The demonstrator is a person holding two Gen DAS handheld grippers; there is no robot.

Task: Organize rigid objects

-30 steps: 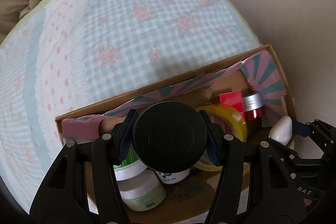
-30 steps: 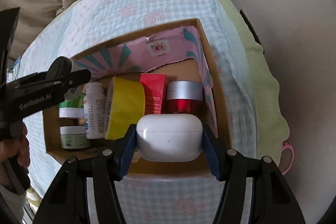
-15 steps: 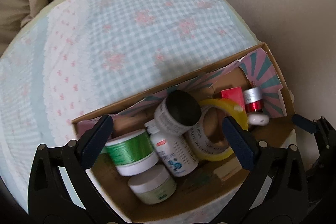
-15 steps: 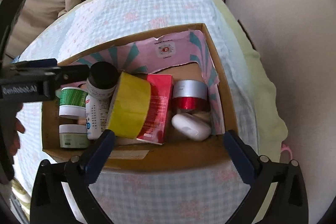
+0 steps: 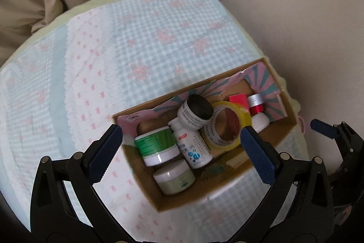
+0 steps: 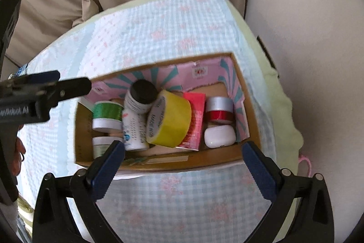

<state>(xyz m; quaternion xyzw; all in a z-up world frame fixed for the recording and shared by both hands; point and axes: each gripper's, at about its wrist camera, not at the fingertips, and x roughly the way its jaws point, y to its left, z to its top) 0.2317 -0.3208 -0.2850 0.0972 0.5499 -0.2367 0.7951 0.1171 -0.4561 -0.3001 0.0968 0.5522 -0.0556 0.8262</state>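
A cardboard box (image 6: 252, 111) with a pink and teal lining stands on the checked bedspread (image 6: 173, 26). In it lie a black-capped white jar (image 6: 142, 95), a white bottle (image 6: 133, 129), a green jar (image 6: 107, 113), a pale green jar (image 5: 174, 178), a yellow tape roll (image 6: 169, 121), a red carton (image 6: 194, 122), a red and silver jar (image 6: 219, 108) and a white earbud case (image 6: 219, 136). My left gripper (image 5: 179, 152) is open and empty above the box. My right gripper (image 6: 183, 163) is open and empty above the box's near wall.
The box (image 5: 285, 122) sits near the bed's right edge, beside a beige wall (image 5: 307, 38). A beige pillow (image 6: 52, 3) lies at the head. The left gripper's body (image 6: 34, 95) reaches in from the left in the right wrist view. Bedspread (image 5: 125, 49) stretches beyond the box.
My left gripper let go of the black-capped jar and my right let go of the earbud case; both lie in the box. Both grippers opened and rose away from it.
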